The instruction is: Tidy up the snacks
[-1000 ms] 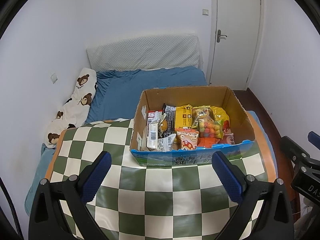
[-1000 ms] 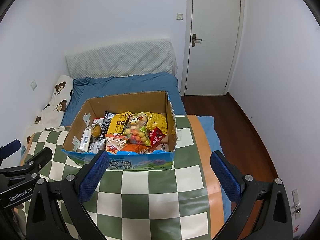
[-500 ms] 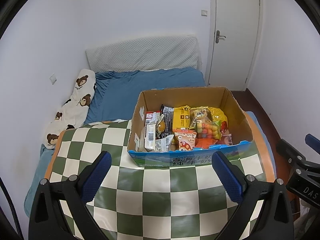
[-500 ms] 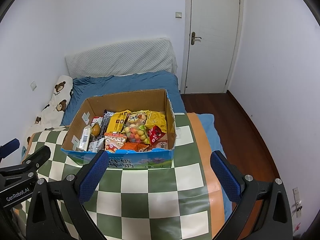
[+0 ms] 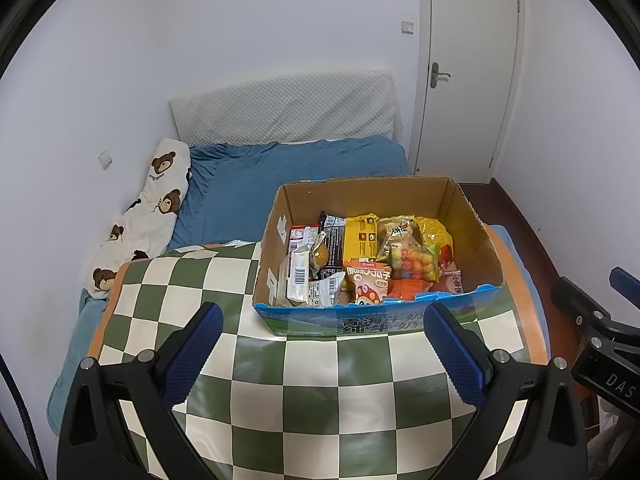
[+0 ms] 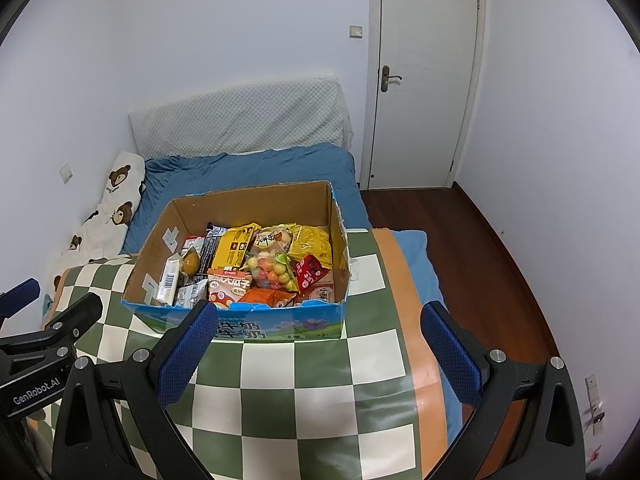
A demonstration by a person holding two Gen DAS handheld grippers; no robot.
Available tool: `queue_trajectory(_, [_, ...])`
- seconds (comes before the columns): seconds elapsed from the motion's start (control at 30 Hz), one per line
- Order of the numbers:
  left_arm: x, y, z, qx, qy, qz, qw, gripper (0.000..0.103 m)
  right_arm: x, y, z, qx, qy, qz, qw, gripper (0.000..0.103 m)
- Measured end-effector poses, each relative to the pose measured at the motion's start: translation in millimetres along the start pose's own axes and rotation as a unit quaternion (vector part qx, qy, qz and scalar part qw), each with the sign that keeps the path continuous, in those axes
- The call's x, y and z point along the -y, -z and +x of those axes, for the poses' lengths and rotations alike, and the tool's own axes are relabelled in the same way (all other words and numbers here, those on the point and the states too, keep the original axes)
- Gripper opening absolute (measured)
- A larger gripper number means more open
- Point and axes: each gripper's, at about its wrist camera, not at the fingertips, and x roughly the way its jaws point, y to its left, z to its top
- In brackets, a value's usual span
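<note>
An open cardboard box (image 5: 472, 216) (image 6: 156, 248) with a blue printed front stands at the far side of a green-and-white checkered table (image 5: 304, 384) (image 6: 288, 384). It holds several snack packets, among them a yellow packet (image 5: 360, 236) (image 6: 234, 246), a bag of coloured balls (image 5: 412, 258) (image 6: 270, 270) and a white barcoded packet (image 5: 298, 276) (image 6: 170, 280). My left gripper (image 5: 322, 320) is open and empty, above the table in front of the box. My right gripper (image 6: 316, 320) is open and empty, in front of the box's right half.
A bed with a blue sheet (image 5: 288, 176) (image 6: 256, 168), a bear-print pillow (image 5: 148, 208) and a white padded headboard (image 6: 240, 120) lies behind the table. A white door (image 6: 424, 72) and a dark wood floor (image 6: 480, 248) are to the right.
Both grippers have drawn back and up a little, so the box sits slightly higher and smaller in both views. Both stay open and empty.
</note>
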Motion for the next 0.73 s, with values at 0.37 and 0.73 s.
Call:
queue_trajectory(0.37, [1.1, -0.6, -1.0, 0.002, 0.000, 0.001, 1.0000, 0.103, 0.5, -2.0, -1.2, 0.001, -0.001, 0.002, 1.000, 0.103])
queue_trajectory(0.73, [2.4, -2.2, -2.0, 0.009, -0.001, 0.001, 1.0000, 0.103, -0.2, -2.4, -3.6, 0.003, -0.001, 0.003, 1.000, 0.103])
